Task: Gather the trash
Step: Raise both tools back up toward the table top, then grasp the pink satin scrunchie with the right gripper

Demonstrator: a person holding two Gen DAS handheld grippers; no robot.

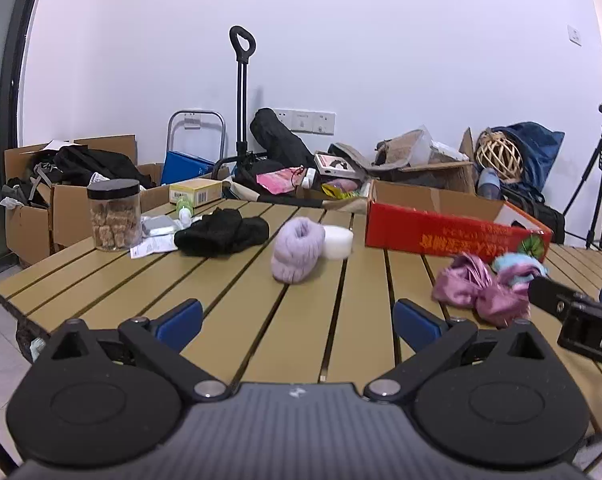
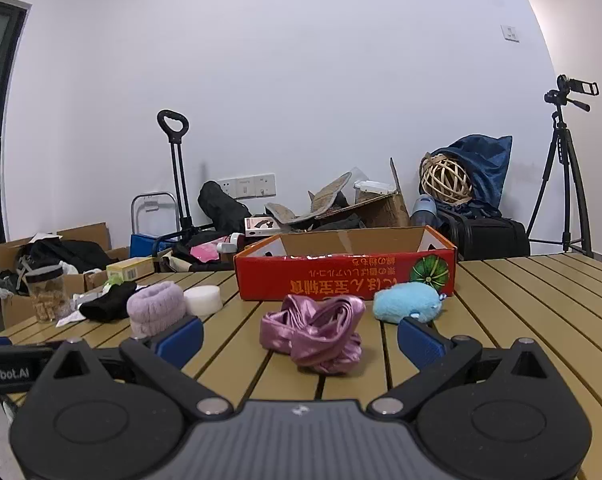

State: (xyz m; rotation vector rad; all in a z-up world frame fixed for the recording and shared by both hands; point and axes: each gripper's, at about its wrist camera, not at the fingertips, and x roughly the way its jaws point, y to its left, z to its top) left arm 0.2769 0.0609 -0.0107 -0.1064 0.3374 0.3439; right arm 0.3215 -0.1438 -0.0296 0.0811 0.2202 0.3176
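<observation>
- The red cardboard box (image 2: pixel 347 278) on the slatted table (image 2: pixel 521 300) carries yellow East Asian lettering, upside down to the camera, and a green pumpkin picture at its right end; it is open-topped, and nothing inside it can be made out.
- The body of the other tool at the left edge of the right wrist view reads "nRobot.AI"; in the left wrist view the letters "DA" show on the tool at the right edge.
- A clear jar (image 1: pixel 114 215) with a black lid holds brown chunks; its label cannot be read.
- The crumpled pink satin cloth (image 2: pixel 315 334) lies on the table just ahead of the right gripper (image 2: pixel 300 336), whose jaws stand wide apart and empty.
- The left gripper (image 1: pixel 297 320) is likewise spread open, holding nothing — the lilac fluffy roll (image 1: pixel 297 254) sits ahead of it, touching a white foam disc (image 1: pixel 338 241).
- A light blue plush (image 2: pixel 407 302) rests in front of the red box, beside the satin cloth.
- Black cloth (image 1: pixel 222 231) lies near the jar.
</observation>
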